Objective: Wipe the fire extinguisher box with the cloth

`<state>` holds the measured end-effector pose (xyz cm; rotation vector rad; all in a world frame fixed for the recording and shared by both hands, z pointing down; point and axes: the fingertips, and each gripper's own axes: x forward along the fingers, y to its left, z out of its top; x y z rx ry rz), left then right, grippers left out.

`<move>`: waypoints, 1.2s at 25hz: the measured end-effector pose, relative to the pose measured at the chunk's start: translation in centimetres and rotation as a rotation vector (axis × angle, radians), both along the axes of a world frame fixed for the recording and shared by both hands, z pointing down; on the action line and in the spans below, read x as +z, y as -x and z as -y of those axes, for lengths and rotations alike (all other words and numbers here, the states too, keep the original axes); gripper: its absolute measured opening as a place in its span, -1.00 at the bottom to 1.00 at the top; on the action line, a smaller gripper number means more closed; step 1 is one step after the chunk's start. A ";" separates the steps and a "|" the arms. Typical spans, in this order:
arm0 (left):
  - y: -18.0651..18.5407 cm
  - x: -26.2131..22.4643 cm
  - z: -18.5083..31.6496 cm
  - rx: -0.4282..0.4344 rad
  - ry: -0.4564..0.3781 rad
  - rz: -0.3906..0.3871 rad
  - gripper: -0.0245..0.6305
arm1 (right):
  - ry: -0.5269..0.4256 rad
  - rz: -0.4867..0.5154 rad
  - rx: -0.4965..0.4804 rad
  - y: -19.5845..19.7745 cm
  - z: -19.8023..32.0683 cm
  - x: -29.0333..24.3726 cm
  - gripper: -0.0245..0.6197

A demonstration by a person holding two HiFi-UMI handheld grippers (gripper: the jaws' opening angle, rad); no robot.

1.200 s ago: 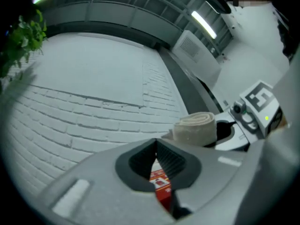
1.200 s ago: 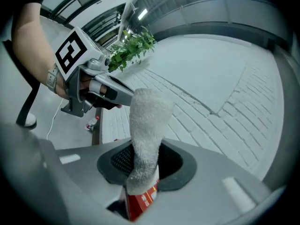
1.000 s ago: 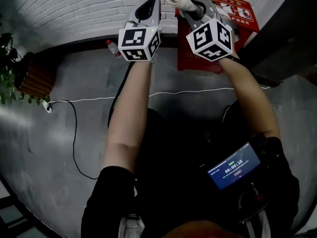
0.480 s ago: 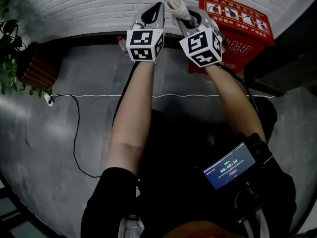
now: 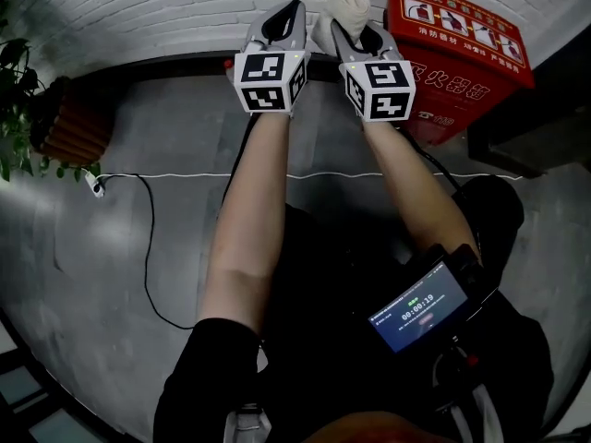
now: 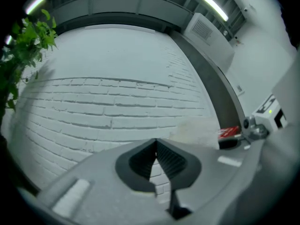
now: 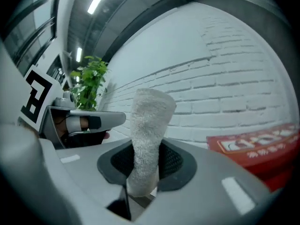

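**Inspector A:** Fire extinguisher box [image 5: 459, 58], position in the head view?

**Inspector B:** Red, against the white brick wall [image 5: 138, 12], just right of the right gripper [image 5: 355, 33]. The cloth [image 5: 349, 3] stands up out of that gripper, apart from the box. The left gripper [image 5: 291, 15] is alongside.

**A:** Left gripper view?

**B:** Jaw tips together, nothing between them. Brickwork ahead.

**A:** Right gripper view?

**B:** Jaws clamped on the rolled white cloth, which stands upright. Box at lower right, not touching the cloth.
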<state>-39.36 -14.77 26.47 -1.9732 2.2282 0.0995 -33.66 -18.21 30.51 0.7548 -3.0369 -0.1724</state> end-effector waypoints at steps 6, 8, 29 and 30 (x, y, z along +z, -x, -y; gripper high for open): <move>-0.2 0.5 1.9 0.038 0.012 0.016 -0.92 | 0.261 0.195 0.096 0.1 2.6 2.9 -0.61; -0.6 1.2 2.6 0.063 0.035 0.044 -0.92 | 0.333 0.236 0.121 0.3 3.3 3.9 -0.61; -0.5 4.9 8.1 0.166 0.102 -0.009 -0.92 | 0.850 0.668 0.341 -4.1 10.2 11.0 -0.62; -0.5 5.1 8.1 0.168 0.108 -0.009 -0.92 | 0.874 0.694 0.350 -4.3 10.4 11.3 -0.62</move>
